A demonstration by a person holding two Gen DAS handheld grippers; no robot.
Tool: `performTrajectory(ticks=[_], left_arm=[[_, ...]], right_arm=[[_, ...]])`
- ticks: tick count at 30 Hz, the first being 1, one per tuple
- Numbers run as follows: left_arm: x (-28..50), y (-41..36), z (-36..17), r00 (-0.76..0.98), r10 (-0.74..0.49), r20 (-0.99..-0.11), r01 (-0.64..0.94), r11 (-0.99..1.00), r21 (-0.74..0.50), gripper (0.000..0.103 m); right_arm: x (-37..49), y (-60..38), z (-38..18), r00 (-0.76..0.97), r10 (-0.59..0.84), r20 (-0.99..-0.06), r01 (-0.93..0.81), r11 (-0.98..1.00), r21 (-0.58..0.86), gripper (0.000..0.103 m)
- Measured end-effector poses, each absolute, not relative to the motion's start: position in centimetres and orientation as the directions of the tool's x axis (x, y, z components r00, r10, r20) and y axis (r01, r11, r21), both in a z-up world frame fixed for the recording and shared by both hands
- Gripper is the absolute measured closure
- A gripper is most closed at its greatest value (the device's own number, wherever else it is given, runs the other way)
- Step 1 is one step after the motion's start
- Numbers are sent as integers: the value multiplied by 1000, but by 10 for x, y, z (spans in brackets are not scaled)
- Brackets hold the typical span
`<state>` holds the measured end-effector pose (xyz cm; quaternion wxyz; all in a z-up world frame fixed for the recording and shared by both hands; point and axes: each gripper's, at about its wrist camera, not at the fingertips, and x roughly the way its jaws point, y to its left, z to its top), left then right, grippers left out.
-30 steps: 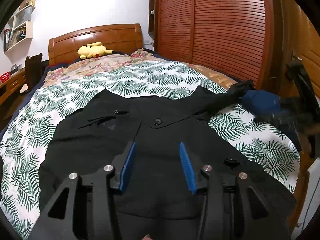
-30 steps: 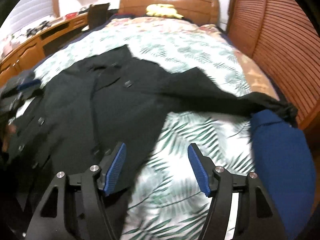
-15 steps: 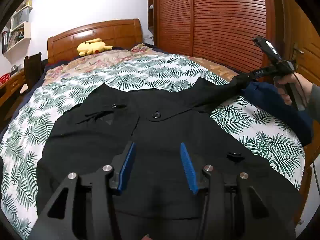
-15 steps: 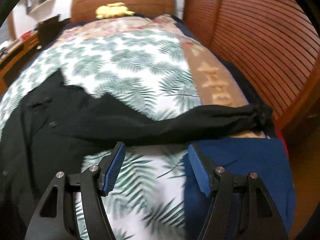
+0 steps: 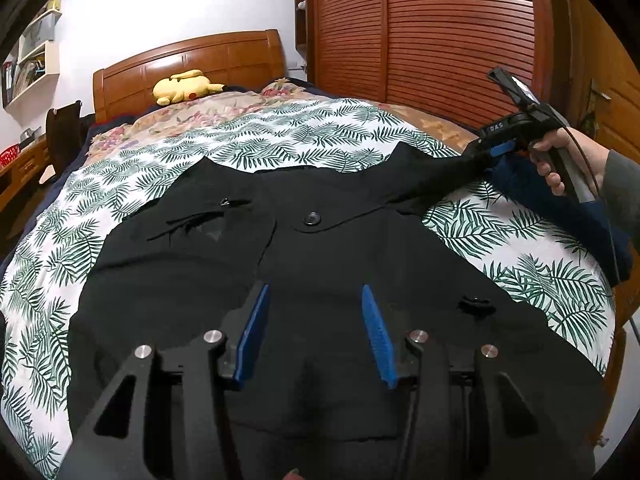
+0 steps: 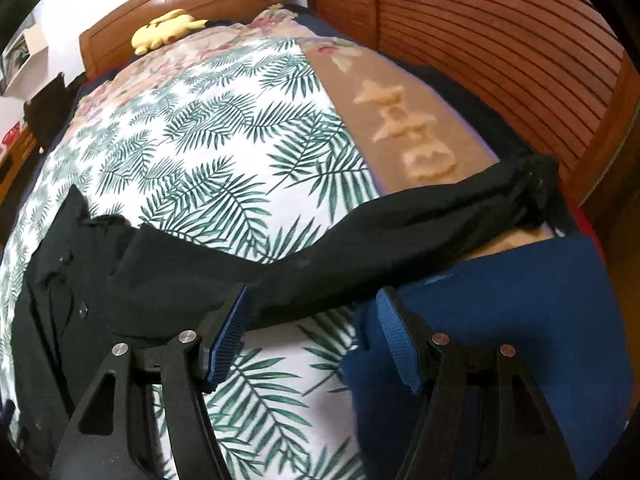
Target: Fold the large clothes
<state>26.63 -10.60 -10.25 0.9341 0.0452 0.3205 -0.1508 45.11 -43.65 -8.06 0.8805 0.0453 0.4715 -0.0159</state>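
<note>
A large black buttoned coat (image 5: 312,264) lies spread on the palm-leaf bedspread (image 5: 280,136). Its right sleeve (image 6: 400,220) stretches toward the bed's right edge, its cuff bunched near the wardrobe. My left gripper (image 5: 314,332) is open and empty, low over the coat's lower front. My right gripper (image 6: 316,332) is open, its fingers on either side of the sleeve's middle part, just above it. In the left wrist view the right gripper (image 5: 492,150) sits at the sleeve, held by a hand.
A folded blue garment (image 6: 520,320) lies at the bed's right edge beside the sleeve. A slatted wooden wardrobe (image 5: 440,32) stands close on the right. A yellow plush toy (image 5: 184,86) rests by the headboard. A desk and shelves (image 5: 28,64) are to the left.
My right gripper has swung right from the coat's body and come down over the sleeve. My left gripper has stayed almost still over the coat.
</note>
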Motion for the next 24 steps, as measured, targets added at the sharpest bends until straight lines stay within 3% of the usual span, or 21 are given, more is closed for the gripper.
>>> performTrajectory(ticks=[10,13,15,20,24], left_arm=[[264,-100,-100,754,-248,-608,304,953,-12,56],[264,-97,-99,755,-246,-608,299,954,-16,56],[263,-95,-98,756,-245,-608,297,955,-15,55],[260,-91,-95,761,-244,-601,293,956,-18,55],[259,-88,-94,763,-243,-598,288,957,-20,55]], right_arm=[[465,-411,-102,503,-31,-864,81,997,11,37],[469,-405,-106,499,-61,-864,95,995,-15,56],[472,-402,-108,499,-63,-865,88,996,-22,95],[468,-385,-94,568,-69,-820,36,998,-59,103],[456,-357,-66,654,-29,-756,-44,996,-77,103]])
